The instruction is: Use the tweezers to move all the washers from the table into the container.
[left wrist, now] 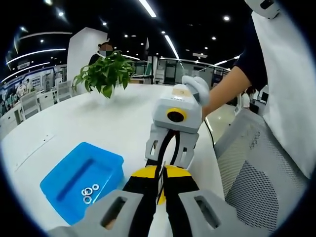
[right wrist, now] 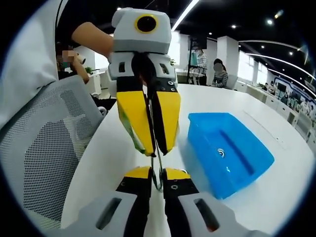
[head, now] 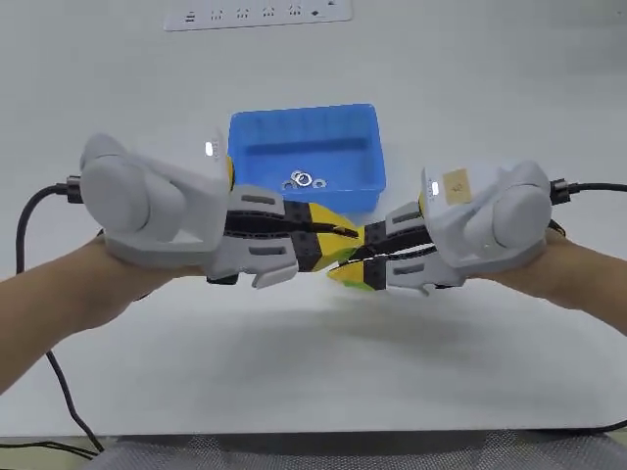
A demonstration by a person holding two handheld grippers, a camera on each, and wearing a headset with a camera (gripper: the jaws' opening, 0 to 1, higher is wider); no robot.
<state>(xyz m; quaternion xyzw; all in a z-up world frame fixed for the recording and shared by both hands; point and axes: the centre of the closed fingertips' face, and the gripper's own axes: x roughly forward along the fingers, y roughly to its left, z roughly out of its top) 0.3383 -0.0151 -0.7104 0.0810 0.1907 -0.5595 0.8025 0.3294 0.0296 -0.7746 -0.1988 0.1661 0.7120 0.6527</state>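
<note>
My left claw (left wrist: 159,174) is pinched tight on one end of the tweezers (right wrist: 156,165), above the middle of the table (head: 294,343). Tip to tip with it, the right claw (right wrist: 157,174) is clamped on the other end. I see the washers (head: 302,180) bunched inside the blue container (head: 304,116), by the middle of its near wall, toward the table's far edge.

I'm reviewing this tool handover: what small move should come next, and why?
Probably ease open the left hand-held gripper, leaving the tweezers with the right hand-held gripper: both sets of jaws meet tip to tip on them, and washers already lie in the blue container.
</note>
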